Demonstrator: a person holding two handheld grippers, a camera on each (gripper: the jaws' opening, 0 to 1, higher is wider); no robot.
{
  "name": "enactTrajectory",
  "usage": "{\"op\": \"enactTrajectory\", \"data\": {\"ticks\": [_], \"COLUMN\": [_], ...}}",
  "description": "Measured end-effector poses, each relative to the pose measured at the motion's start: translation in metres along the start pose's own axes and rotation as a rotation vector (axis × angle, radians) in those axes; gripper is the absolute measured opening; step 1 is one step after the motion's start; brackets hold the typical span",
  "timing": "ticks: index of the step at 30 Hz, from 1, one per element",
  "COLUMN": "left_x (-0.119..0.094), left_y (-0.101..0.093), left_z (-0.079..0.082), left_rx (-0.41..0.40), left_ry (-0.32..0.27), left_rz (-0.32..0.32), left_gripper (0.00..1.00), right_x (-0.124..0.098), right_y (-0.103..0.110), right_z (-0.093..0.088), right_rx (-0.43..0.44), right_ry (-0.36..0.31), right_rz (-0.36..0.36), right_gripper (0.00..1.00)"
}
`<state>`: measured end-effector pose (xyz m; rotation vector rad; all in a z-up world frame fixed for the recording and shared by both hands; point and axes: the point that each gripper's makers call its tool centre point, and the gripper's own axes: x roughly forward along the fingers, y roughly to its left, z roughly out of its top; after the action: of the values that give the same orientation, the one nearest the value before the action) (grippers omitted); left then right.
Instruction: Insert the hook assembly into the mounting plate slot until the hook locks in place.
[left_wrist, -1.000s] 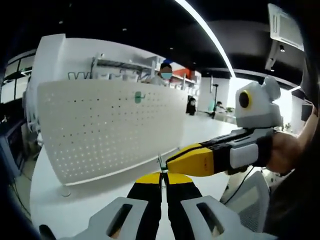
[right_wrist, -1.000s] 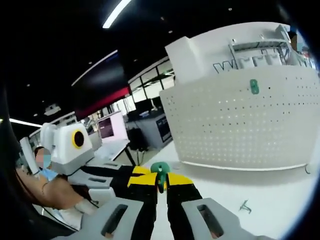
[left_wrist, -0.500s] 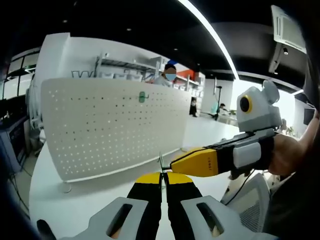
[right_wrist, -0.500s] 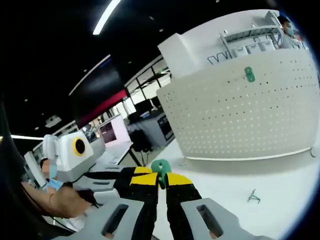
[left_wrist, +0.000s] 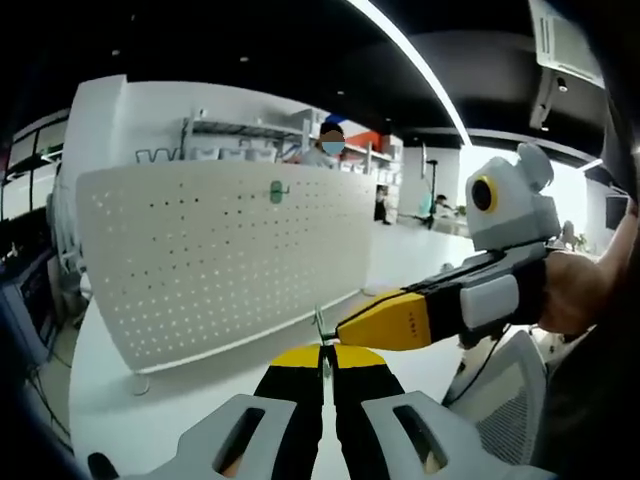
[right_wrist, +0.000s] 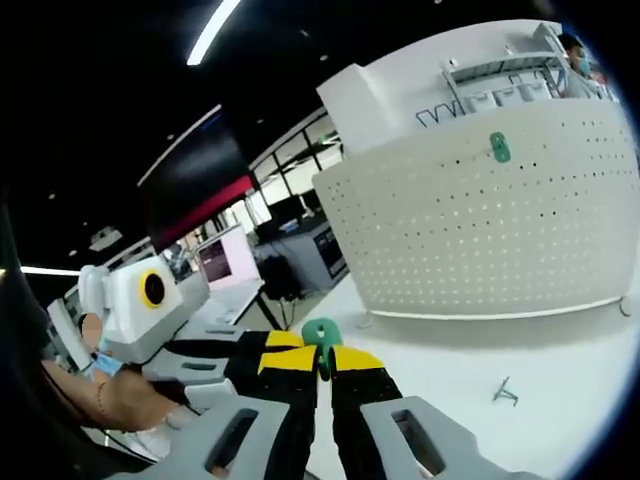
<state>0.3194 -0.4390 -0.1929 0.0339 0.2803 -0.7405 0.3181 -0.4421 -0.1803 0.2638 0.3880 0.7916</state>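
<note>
A white pegboard mounting plate (left_wrist: 210, 260) stands upright on the white table (left_wrist: 150, 420), with a green hook piece (left_wrist: 274, 191) fixed near its top edge. My left gripper (left_wrist: 323, 350) is shut on a thin metal wire hook (left_wrist: 320, 325) that sticks up between its jaws. My right gripper (left_wrist: 350, 325) comes in from the right, its yellow tip beside that wire. In the right gripper view, my right gripper (right_wrist: 320, 352) is shut on a green plastic hook base (right_wrist: 320, 331). The left gripper (right_wrist: 270, 342) lies close at its left, and the pegboard (right_wrist: 480, 240) stands to the right.
A loose small metal hook (right_wrist: 505, 392) lies on the table (right_wrist: 560, 420) in front of the pegboard. A person (left_wrist: 325, 145) stands behind the board near wire shelves (left_wrist: 230, 135). A grey office chair (left_wrist: 500, 400) sits at the lower right.
Both views have shifted slightly with the hands. The two grippers stay tip to tip, each still holding its part.
</note>
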Motion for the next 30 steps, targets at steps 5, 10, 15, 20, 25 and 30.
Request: {"op": "enactTrajectory", "data": {"ticks": [5,10,15,20,25,30], "left_x": [-0.001,-0.002,0.0,0.001,-0.001,-0.006], "left_y": [0.001,0.003,0.0,-0.001,-0.001,-0.001], "left_z": [0.0,-0.002,-0.003,-0.003,-0.009,-0.007], "left_rx": [-0.018,-0.057,-0.03,-0.039,-0.104,-0.177], "left_ry": [-0.005,-0.028,-0.042,-0.035,-0.028,-0.055], "left_rz": [-0.009,-0.022,-0.037,-0.048,-0.064,-0.071], "left_gripper": [0.01,0.02,0.03,0.06,0.18,0.31], "right_x": [0.001,0.001,0.001,-0.001,-0.002,-0.004], "right_y": [0.001,0.001,-0.001,-0.004,-0.011,-0.02], "right_z": [-0.001,-0.001,-0.003,-0.002,0.003,0.004], "right_rx": [-0.04,-0.074,-0.087,-0.099,-0.107,-0.119], "right_ry": [0.01,0.014,0.024,0.019,0.011,0.008], "right_rz": [-0.005,-0.003,-0.008,-0.017,-0.033,-0.055], "right_gripper": [0.01,0.0,0.0,0.0,0.0,0.0]}}
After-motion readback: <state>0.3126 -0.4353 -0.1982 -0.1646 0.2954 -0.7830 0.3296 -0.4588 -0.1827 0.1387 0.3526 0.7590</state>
